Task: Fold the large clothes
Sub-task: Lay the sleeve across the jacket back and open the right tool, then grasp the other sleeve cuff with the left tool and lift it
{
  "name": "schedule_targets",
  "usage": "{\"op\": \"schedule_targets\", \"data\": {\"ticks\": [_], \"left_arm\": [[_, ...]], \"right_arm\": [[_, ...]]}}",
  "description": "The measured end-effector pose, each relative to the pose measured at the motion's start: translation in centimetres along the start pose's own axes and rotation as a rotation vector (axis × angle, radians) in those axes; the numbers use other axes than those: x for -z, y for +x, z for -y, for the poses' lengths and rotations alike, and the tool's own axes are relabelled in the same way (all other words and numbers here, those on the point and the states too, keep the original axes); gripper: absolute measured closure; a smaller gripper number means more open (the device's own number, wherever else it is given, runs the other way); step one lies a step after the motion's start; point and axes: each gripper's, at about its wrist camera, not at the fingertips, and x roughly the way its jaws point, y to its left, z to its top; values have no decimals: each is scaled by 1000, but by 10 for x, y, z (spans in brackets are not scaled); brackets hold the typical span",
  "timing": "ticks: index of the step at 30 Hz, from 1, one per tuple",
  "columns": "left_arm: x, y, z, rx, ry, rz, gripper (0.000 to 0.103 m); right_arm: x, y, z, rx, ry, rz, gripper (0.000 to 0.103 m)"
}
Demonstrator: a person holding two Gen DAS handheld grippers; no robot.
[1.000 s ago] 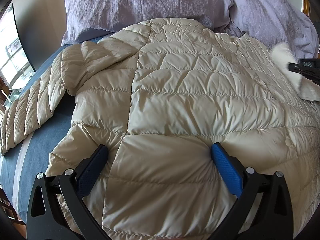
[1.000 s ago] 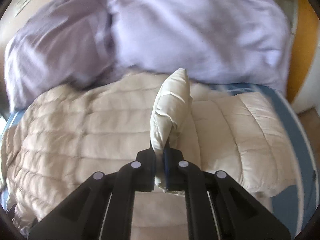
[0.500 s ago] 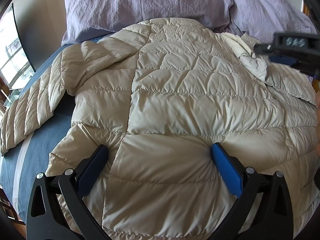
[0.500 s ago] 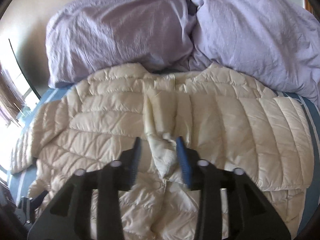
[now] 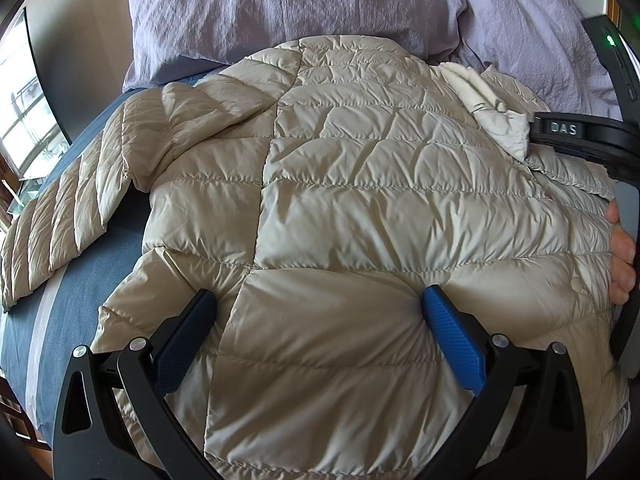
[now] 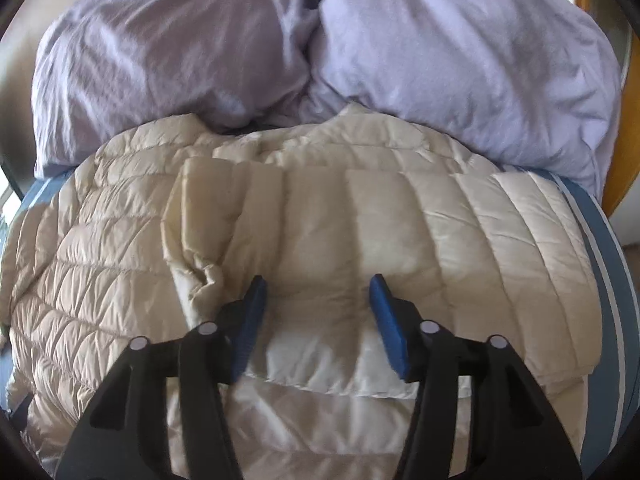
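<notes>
A large beige quilted puffer jacket [image 5: 360, 200] lies spread on the bed, back up. Its left sleeve [image 5: 60, 216] stretches out to the left. Its right sleeve [image 6: 360, 216] lies folded across the body in the right wrist view. My left gripper [image 5: 318, 312] is open, its blue pads resting on the jacket's lower part. My right gripper [image 6: 316, 304] is open and empty just above the folded sleeve; it also shows at the right edge of the left wrist view [image 5: 560, 130].
Lilac pillows and duvet [image 6: 320, 48] pile up at the head of the bed behind the jacket. The blue striped sheet [image 5: 48, 328] shows at the left, and the bed's right edge [image 6: 604, 264] is close to the jacket. A window [image 5: 20, 120] is far left.
My right gripper held the sleeve end pinched up, carried it over the jacket body, opened and let it go. The sleeve now lies flat. The left gripper has not moved.
</notes>
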Motion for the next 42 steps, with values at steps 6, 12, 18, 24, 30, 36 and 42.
{"op": "schedule_targets", "data": {"ticks": [6,12,18,24,30,36,42], "left_arm": [[0,0,0,0,0,0,1],[0,0,0,0,0,0,1],[0,0,0,0,0,0,1],[0,0,0,-1,1,1,1],[1,-10,-6,0,0,18,1],[-6,-43,-65,-25,-82,90,1],[-14,-54,-142,-135,-190,95,1]], "right_arm": [[0,-4,-19,-11,-32,9,36],[1,5,-28,-11,-33,-30,30],[7,21,-32,1,-37,-58,22],[8,24,-25,-34,-3,-52,20],[8,25,-24,-35,-2,-52,19],[8,26,-23,-37,1,-51,19],[7,27,-22,-61,13,-50,13]]}}
